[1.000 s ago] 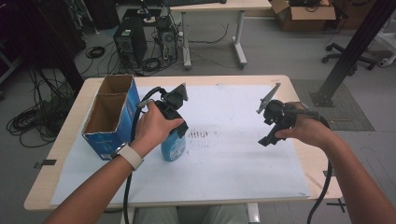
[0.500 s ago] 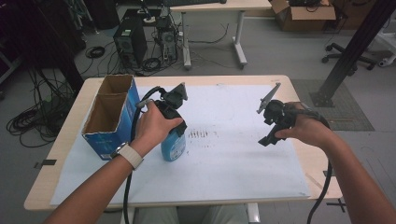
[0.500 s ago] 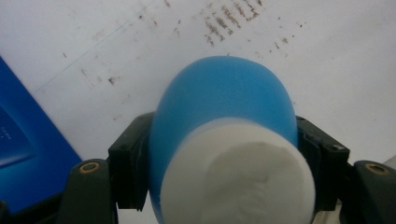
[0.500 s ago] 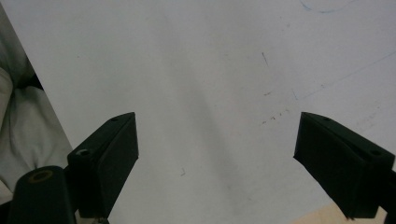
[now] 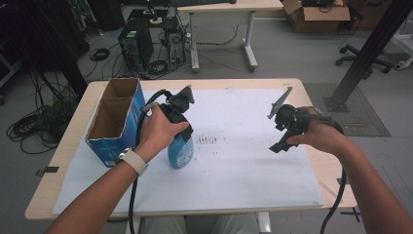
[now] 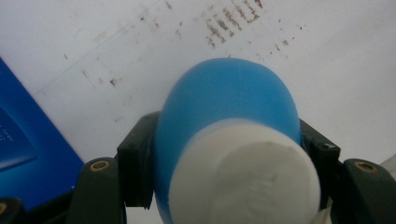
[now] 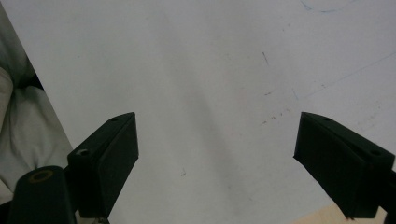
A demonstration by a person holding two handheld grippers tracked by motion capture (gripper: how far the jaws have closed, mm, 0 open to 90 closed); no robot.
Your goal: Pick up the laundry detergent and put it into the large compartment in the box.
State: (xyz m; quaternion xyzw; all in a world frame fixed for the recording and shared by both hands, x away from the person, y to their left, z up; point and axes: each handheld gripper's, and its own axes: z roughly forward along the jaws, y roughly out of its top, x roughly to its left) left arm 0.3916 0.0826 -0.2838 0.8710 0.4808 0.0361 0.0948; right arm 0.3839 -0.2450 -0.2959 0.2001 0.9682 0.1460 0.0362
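A blue bottle (image 5: 180, 152) with a white cap (image 6: 243, 179) stands upright on the white paper sheet (image 5: 234, 170), just right of the box. My left gripper (image 5: 178, 127) comes down on it from above. Its jaws have just been closing, and in the left gripper view the pads press on both sides of the bottle (image 6: 224, 102) below the cap. My right gripper (image 5: 283, 130) hangs over the right part of the sheet, apart from the bottle. Its jaws stand wide open (image 7: 217, 158) with nothing between them but paper.
An open blue cardboard box (image 5: 114, 124) with two compartments stands at the table's left, close beside the bottle. Dark smudges (image 5: 208, 140) mark the sheet's middle. The wooden table edge (image 5: 316, 97) runs near the right hand. Cables trail from both grippers.
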